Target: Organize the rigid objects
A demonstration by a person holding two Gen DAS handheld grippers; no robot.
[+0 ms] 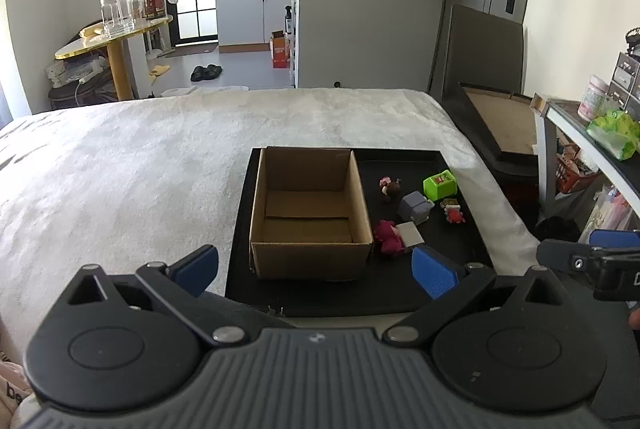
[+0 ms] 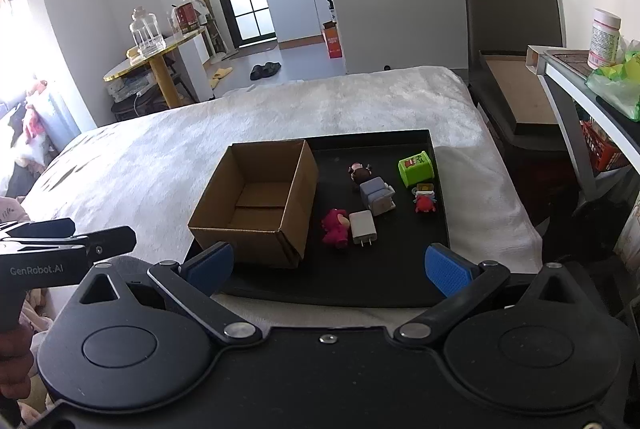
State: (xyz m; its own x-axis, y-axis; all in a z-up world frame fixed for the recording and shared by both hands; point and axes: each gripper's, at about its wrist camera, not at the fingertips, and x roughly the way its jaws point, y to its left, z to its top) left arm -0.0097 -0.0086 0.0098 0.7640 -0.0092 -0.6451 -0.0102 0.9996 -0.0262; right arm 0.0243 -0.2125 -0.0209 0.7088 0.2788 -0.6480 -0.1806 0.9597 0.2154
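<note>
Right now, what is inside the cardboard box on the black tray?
The cardboard box looks empty: only its bare floor flaps show. The strip of floor behind its near wall is hidden in both views. All the small toys and the white charger lie outside it on the black tray.

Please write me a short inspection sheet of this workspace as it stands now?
Surface: black tray on a white blanket.
Job's things: empty cardboard box at the tray's left; beside it pink plush toy, white charger, grey block, green cube, red figure, dark figure.
Clutter: nothing seen on the tray.
Grippers: left gripper and right gripper open, empty, short of the tray.
Cables: nothing seen on the tray.
Surroundings: round side table, chair, kitchen beyond.
</note>
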